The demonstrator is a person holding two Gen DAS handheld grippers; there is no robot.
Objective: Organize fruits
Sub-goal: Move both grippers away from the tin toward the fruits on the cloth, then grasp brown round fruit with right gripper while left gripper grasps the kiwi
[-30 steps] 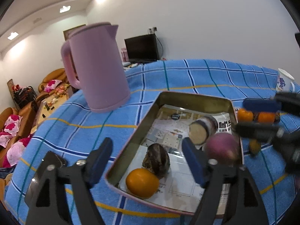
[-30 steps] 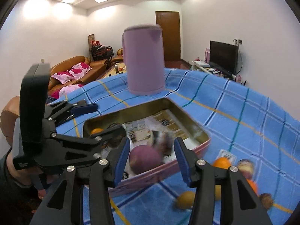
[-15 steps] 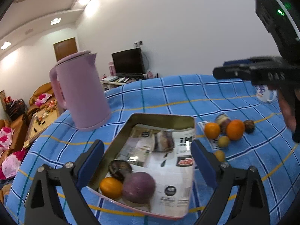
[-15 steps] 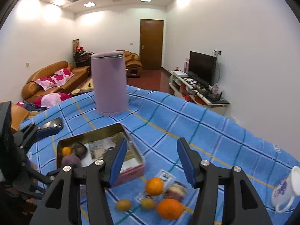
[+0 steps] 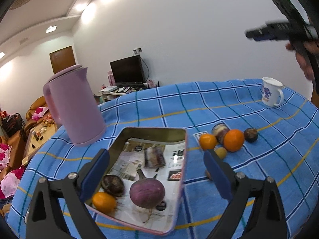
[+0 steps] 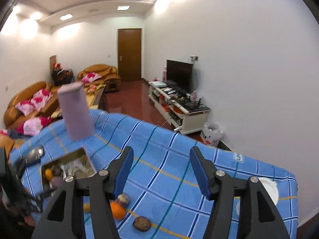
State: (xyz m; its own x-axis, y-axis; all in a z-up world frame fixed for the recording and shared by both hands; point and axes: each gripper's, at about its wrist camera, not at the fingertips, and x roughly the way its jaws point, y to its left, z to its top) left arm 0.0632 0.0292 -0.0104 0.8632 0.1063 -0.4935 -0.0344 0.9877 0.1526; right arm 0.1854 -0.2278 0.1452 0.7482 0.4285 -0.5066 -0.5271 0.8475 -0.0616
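Rectangular metal tin (image 5: 180, 159), paper-lined, holds round purple fruit (image 5: 147, 191) w/ 2 others.

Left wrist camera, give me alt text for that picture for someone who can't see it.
The open left gripper hangs empty over a metal tin holding a purple fruit, a small orange and a dark brown fruit. More loose fruit lies right of the tin on the blue checked tablecloth, with a pink kettle to the left.
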